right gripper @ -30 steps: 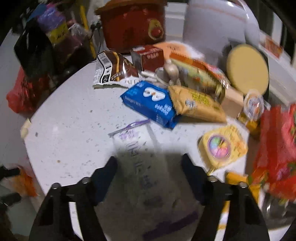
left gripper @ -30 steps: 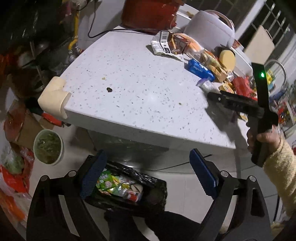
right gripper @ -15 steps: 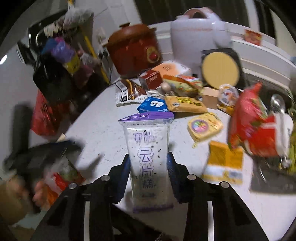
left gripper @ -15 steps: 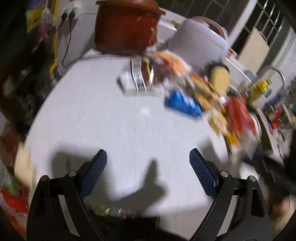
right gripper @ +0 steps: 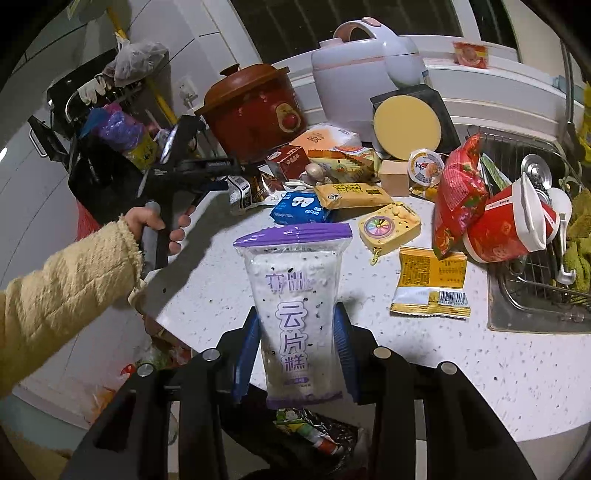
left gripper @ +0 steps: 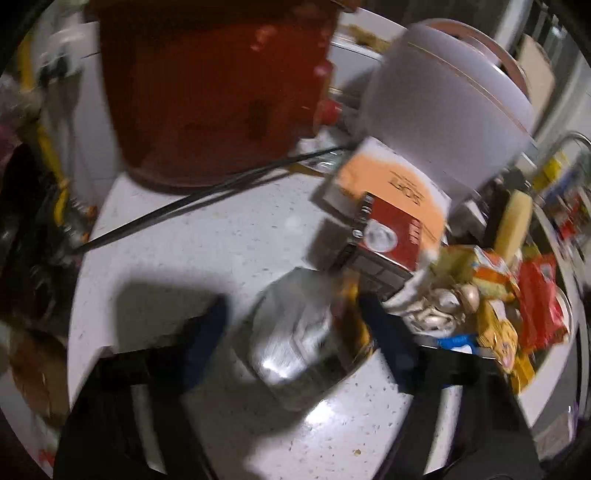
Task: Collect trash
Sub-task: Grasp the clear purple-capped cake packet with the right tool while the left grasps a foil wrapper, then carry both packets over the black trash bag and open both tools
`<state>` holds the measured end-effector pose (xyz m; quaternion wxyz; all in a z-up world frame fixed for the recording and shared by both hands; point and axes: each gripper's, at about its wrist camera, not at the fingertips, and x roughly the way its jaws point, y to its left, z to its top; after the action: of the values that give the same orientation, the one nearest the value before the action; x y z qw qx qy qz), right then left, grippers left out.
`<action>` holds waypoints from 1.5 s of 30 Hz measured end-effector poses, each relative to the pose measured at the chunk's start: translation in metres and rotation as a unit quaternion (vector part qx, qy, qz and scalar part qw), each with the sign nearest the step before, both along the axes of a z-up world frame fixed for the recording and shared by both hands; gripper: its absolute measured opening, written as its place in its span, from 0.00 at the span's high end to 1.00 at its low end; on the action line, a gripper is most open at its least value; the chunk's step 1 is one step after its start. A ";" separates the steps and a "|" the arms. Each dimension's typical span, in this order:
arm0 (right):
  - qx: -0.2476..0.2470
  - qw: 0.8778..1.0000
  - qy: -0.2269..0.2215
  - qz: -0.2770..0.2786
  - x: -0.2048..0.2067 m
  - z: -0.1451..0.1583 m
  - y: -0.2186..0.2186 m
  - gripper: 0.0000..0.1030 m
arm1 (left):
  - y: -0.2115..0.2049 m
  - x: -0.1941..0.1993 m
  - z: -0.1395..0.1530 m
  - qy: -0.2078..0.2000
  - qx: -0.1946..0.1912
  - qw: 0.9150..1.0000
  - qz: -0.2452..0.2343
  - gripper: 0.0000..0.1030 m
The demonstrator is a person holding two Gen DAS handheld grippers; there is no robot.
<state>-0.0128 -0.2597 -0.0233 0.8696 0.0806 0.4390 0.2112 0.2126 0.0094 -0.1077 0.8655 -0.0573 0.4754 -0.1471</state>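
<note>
A white speckled counter (right gripper: 509, 373) meets a steel sink (right gripper: 532, 314), with dark windows (right gripper: 295, 26) behind.

Open table left, clutter right.
I see bare table (right gripper: 461, 373) nearest me; packets (right gripper: 334, 195), the red pot (right gripper: 255, 107) and the white cooker (right gripper: 365, 70) block the back.

the right gripper (right gripper: 297, 354) has black plastic arms with round silver screws and ribbed blue pads (right gripper: 245, 354) on its fingers. the left gripper (left gripper: 295, 336), blurred in its own view, shows the same black frame and blue pads. a fuzzy pale-yellow knitted sleeve (right gripper: 62, 291) with a frayed cuff covers the person's left arm.
</note>
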 end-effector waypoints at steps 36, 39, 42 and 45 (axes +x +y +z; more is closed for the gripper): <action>-0.019 0.971 0.076 0.227 -0.057 -0.023 0.146 0.62 | 0.144 -0.335 -0.011 0.077 -0.196 0.976 0.052 0.74; -0.042 0.965 0.117 0.231 -0.067 -0.074 0.163 0.62 | 0.145 -0.351 -0.078 0.135 -0.197 0.968 0.075 0.74; -0.070 0.961 0.157 0.217 -0.073 -0.139 0.175 0.62 | 0.138 -0.353 -0.156 0.187 -0.179 0.961 0.095 0.74; -0.098 0.956 0.199 0.192 -0.076 -0.209 0.182 0.62 | 0.129 -0.349 -0.231 0.230 -0.159 0.954 0.104 0.74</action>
<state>-0.0883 -0.0781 -0.2325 0.7112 -0.0506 0.6291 0.3097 -0.1361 0.1385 -0.3383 0.7227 -0.2758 0.6236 -0.1128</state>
